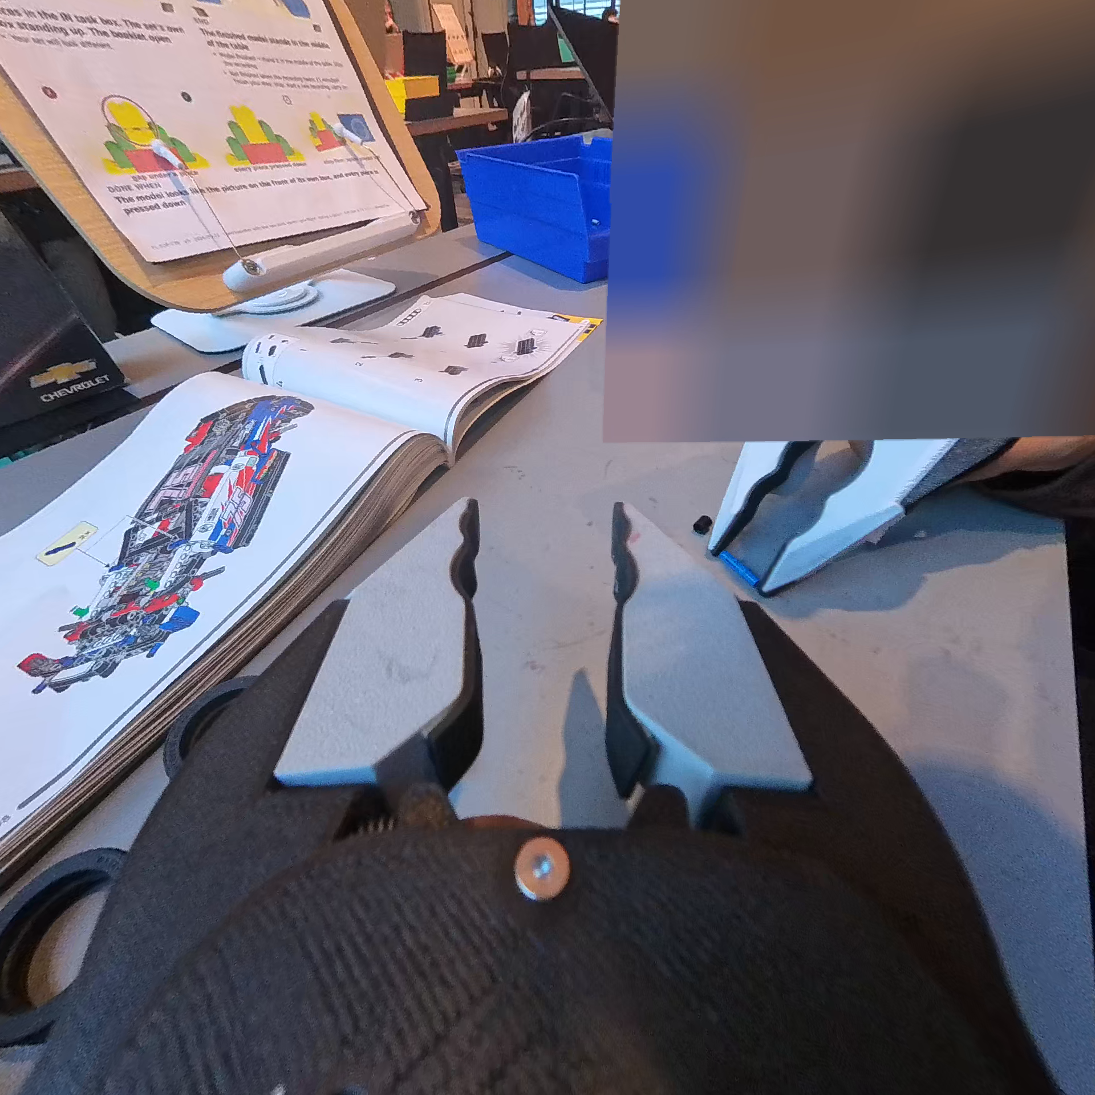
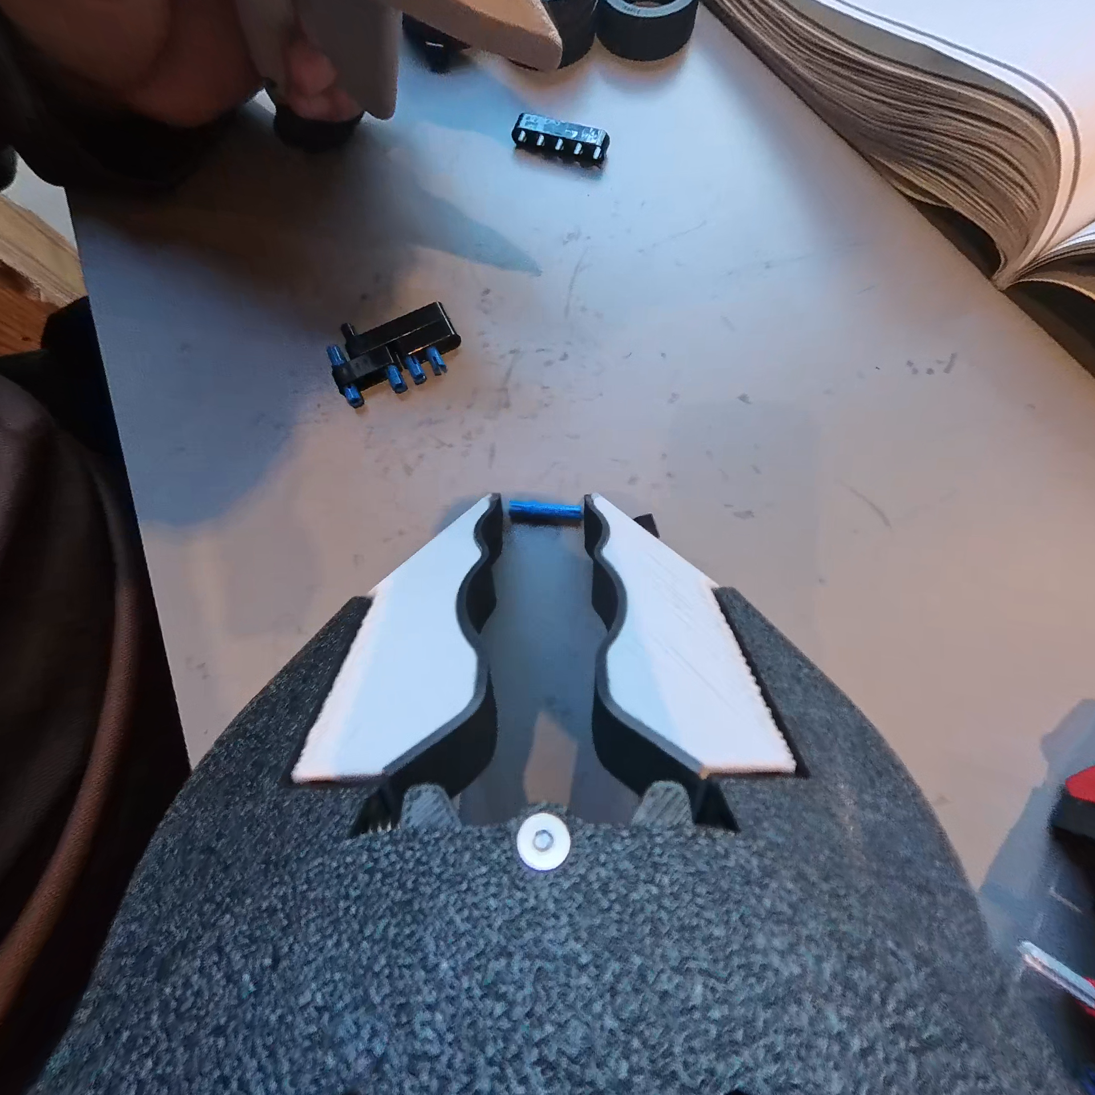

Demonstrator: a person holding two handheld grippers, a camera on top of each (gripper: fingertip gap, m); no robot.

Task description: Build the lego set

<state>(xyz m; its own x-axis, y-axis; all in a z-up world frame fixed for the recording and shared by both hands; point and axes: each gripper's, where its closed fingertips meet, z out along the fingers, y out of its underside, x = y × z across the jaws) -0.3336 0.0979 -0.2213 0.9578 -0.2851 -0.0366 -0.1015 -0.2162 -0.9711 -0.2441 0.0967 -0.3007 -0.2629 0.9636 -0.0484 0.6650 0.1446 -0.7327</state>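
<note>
Grey table (image 2: 711, 355): two black assemblies (image 2: 394, 355), one blue pin (image 2: 545, 509) between right gripper (image 2: 542, 503) fingers.

A scuffed grey table (image 2: 740, 367) carries an open instruction booklet (image 1: 178, 533), black lego assembly (image 2: 394, 355) and blue bin (image 1: 533, 201).

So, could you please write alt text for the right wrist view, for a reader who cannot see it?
The right gripper holds a small blue pin crosswise between its fingertips, just above a scuffed grey table. Farther ahead lie a black beam assembly with blue pins and a separate black beam, with an open instruction booklet at the upper right.
</note>
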